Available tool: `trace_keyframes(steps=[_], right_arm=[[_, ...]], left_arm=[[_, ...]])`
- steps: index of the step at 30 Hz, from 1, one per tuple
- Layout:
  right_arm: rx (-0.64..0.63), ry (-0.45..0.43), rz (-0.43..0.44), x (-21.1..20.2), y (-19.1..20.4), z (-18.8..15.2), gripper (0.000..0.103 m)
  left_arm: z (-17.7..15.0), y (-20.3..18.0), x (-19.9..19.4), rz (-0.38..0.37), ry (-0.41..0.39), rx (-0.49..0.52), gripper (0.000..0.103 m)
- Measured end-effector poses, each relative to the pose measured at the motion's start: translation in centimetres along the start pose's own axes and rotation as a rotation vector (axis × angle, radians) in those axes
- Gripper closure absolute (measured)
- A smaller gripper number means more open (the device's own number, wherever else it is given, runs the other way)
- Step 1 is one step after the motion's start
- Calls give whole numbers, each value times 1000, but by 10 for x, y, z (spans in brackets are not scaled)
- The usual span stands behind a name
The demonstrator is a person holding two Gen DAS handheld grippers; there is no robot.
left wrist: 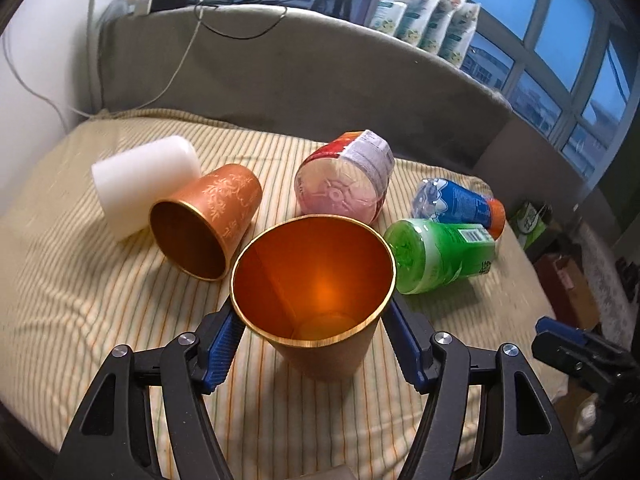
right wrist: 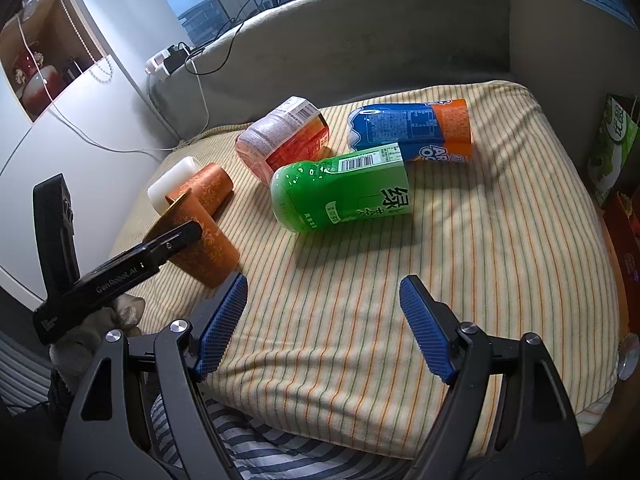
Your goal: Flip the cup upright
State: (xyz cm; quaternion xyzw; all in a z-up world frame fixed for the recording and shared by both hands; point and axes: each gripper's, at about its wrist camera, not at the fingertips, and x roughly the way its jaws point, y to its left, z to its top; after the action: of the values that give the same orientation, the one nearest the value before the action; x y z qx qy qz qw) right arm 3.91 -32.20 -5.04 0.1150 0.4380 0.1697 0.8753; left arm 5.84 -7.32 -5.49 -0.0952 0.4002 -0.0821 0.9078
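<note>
An orange metal cup point(left wrist: 320, 304) with a gold rim stands between the blue pads of my left gripper point(left wrist: 316, 344), mouth up and tilted toward the camera. The pads sit against its sides. In the right wrist view the same cup point(right wrist: 204, 240) leans on the striped cushion point(right wrist: 460, 240) with the left gripper point(right wrist: 120, 268) around it. A second orange cup point(left wrist: 208, 220) with a leaf pattern lies on its side, mouth toward me; it also shows in the right wrist view point(right wrist: 210, 190). My right gripper point(right wrist: 322, 324) is open and empty above the cushion's front.
A white cylinder point(left wrist: 144, 184) lies behind the second cup. A red-labelled bottle point(left wrist: 344, 176), a blue-and-orange bottle point(left wrist: 456, 200) and a green bottle point(left wrist: 440, 256) lie on their sides to the right. A grey padded backrest point(left wrist: 280, 64) rises behind the cushion.
</note>
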Motion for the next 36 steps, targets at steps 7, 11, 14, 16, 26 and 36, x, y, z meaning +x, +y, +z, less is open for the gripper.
trace_keyframes(steps=[7, 11, 14, 16, 26, 36], right_arm=[[15, -5, -3, -1, -3, -1, 22], [22, -6, -2, -1, -4, -2, 22], [23, -6, -2, -1, -4, -2, 22], [22, -5, -2, -1, -4, -1, 22], [30, -9, -3, -1, -6, -1, 22], [31, -11, -2, -3, -6, -1, 22]], left_arm=[[-6, -16, 4, 34, -23, 88, 37], [-10, -24, 7, 34, -18, 128, 37], [-13, -30, 8, 37, -21, 153, 37], [-15, -34, 8, 35, -19, 160, 37], [-15, -36, 8, 36, -18, 168, 37], [-17, -41, 8, 31, -13, 181, 37]])
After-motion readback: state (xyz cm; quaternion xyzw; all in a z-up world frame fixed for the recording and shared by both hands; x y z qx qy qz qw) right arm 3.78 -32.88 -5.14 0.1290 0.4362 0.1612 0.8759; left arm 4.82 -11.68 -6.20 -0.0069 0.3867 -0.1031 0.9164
